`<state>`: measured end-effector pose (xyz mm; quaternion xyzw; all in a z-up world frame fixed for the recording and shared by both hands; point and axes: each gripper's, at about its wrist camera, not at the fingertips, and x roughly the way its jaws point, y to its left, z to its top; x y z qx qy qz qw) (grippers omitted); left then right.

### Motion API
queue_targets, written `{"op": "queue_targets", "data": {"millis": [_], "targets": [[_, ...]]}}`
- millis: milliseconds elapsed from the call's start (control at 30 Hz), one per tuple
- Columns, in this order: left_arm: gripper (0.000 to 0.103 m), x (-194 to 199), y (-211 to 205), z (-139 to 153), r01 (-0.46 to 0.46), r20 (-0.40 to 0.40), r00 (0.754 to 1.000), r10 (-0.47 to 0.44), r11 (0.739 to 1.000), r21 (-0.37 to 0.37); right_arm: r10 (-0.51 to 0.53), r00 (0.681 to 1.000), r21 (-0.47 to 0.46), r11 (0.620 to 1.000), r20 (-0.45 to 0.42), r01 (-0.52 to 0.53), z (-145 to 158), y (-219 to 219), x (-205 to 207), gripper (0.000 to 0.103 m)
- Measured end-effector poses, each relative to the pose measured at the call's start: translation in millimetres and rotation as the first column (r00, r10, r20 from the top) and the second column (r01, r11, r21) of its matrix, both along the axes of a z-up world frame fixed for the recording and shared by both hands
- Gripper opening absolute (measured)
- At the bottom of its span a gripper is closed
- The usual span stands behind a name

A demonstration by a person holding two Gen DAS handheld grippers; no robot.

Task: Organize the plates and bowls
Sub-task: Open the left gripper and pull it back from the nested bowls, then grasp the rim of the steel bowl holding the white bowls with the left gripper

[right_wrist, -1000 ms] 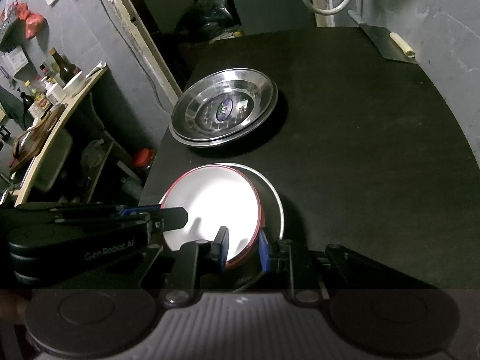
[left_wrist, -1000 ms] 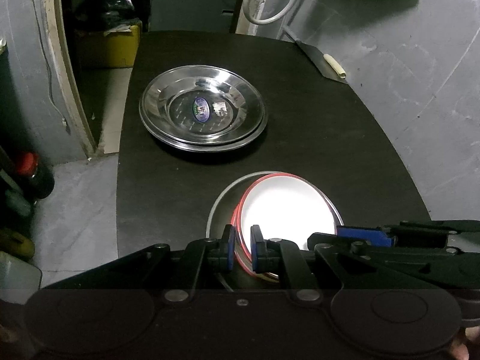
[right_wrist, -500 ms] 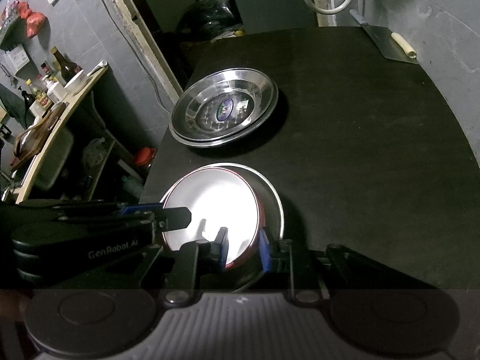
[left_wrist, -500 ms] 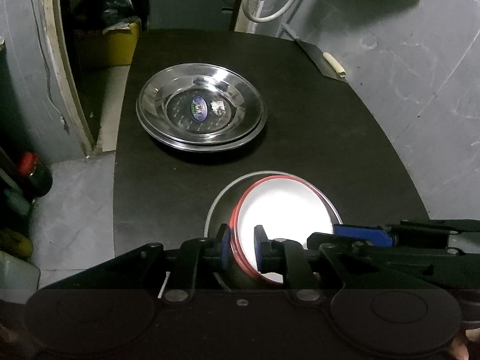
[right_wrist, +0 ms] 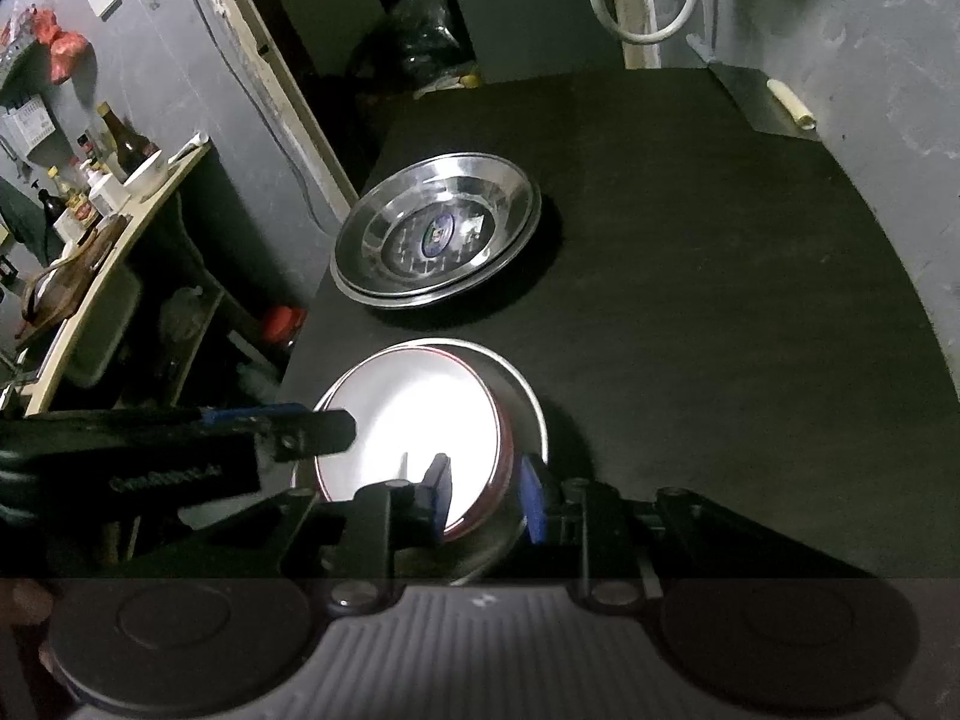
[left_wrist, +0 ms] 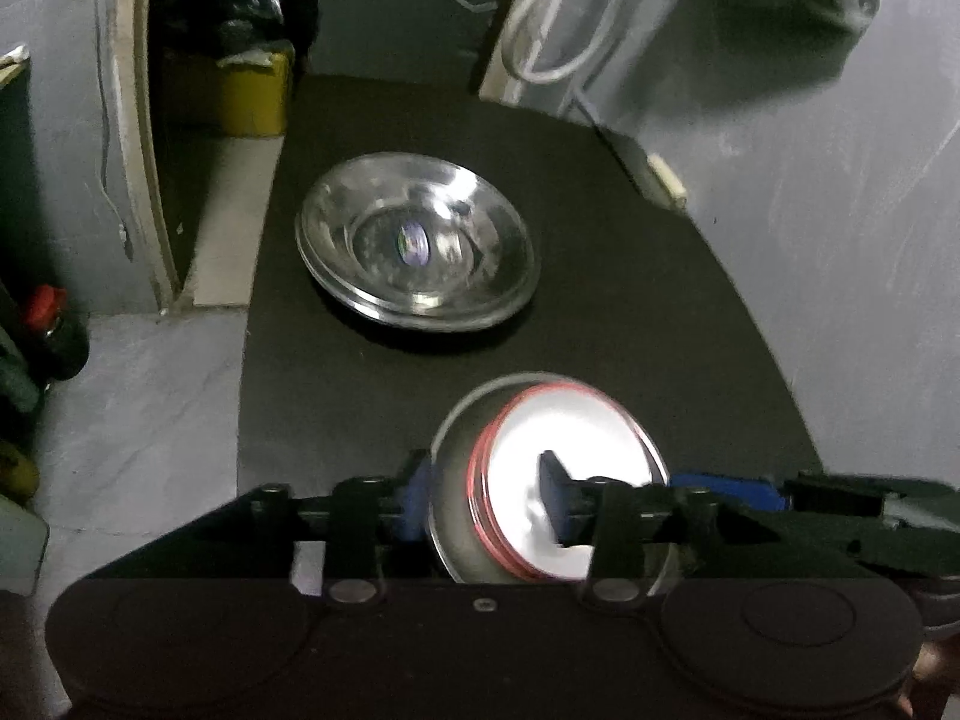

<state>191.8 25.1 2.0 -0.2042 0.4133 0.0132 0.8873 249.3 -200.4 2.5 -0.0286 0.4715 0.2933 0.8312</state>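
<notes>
the only lettering is a pale brand line on the side of the left gripper (right_wrist: 336,429) as the right wrist view sees it, too blurred to read; an oval blue sticker (right_wrist: 438,232) sits in the middle of the stacked shiny steel plates (right_wrist: 435,240), its print too small to make out.

the white round bowl with a red rim (left_wrist: 558,468) sits nested inside a larger steel bowl (left_wrist: 456,438) near the front edge of the black table (right_wrist: 720,300). the steel plates lie further back, close to the table's left edge, apart from the bowls. the right half of the table is open dark surface up to the grey wall.

the left gripper (left_wrist: 483,498) straddles the near-left rims with its jaws opening, pads clear of both bowls. the right gripper (right_wrist: 486,495) has the red rim between its jaws, which are opening; the pads appear just off it.

only the right wrist view shows a wooden shelf with bottles (right_wrist: 114,180); the left wrist view alone shows a yellow bin (left_wrist: 246,96) beyond the table.
</notes>
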Motion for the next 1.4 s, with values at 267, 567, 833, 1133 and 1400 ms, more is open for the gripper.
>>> {"op": "queue_targets", "data": {"millis": [267,567,833,1133,1400], "targets": [[0.102,-18.1,28.6,12.9,-0.152,0.098,0.983,0.153,0.988,-0.023,-0.079,0.993,0.015,0.997,0.083,0.078,14.9,-20.4,-0.6,0.08],[0.102,-31.2,47.6,1.2,-0.267,0.061,0.963,0.261,0.956,0.123,-0.23,0.971,-0.037,0.972,0.067,0.233,4.6,-42.7,12.9,0.103],[0.102,-29.6,35.7,-17.8,-0.167,-0.026,0.985,0.171,0.979,0.115,-0.226,0.974,-0.107,0.969,-0.002,0.224,-14.4,-42.6,19.5,0.103],[0.102,-20.2,18.3,-27.1,-0.071,-0.091,0.992,0.088,0.981,0.182,-0.181,0.983,-0.14,0.975,-0.027,0.175,-20.7,-36.2,19.2,0.103],[0.102,-10.5,7.0,-29.1,-0.042,-0.123,0.99,0.073,0.97,0.239,-0.144,0.989,-0.13,0.982,-0.036,0.138,-23.4,-32.5,21.2,0.103]]}}
